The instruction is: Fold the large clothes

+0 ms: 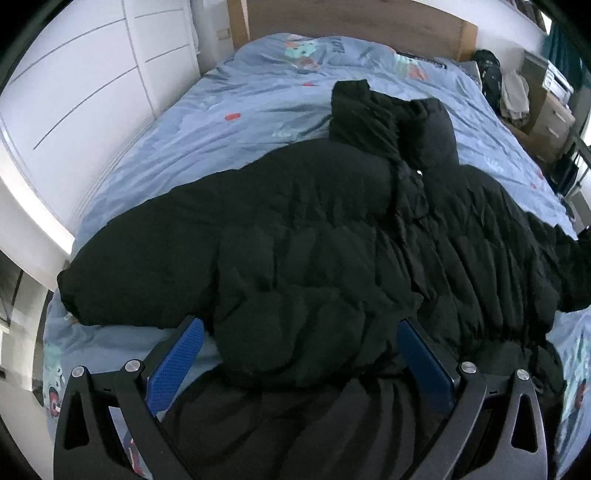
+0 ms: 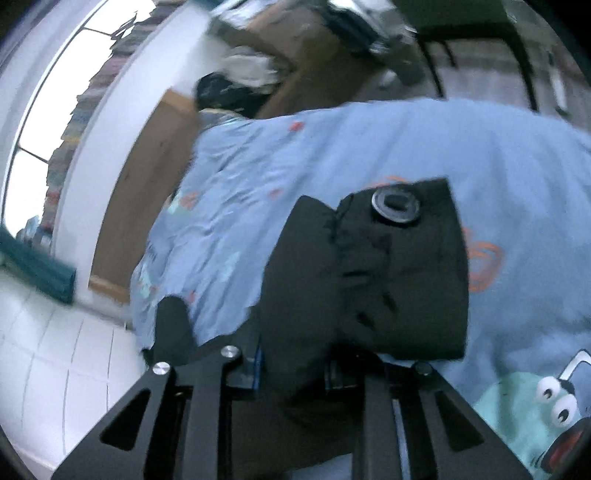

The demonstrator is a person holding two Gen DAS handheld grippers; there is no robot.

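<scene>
A big black puffer jacket (image 1: 314,236) lies spread across the bed, collar toward the headboard, one sleeve stretched to the left. My left gripper (image 1: 299,332) is open, its blue-padded fingers (image 1: 177,362) straddling the jacket's lower hem without closing on it. In the right wrist view my right gripper (image 2: 295,365) is shut on a black cuff or flap of the jacket (image 2: 388,273) with a round snap button (image 2: 396,209), lifted above the bedspread. The right fingers are mostly hidden by the fabric.
The bed has a light blue cartoon-print cover (image 1: 221,122) and a wooden headboard (image 1: 351,18). White wardrobe doors (image 1: 85,74) stand at left. A cluttered wooden nightstand (image 1: 546,110) stands at right. White floor tiles (image 2: 48,369) lie beside the bed.
</scene>
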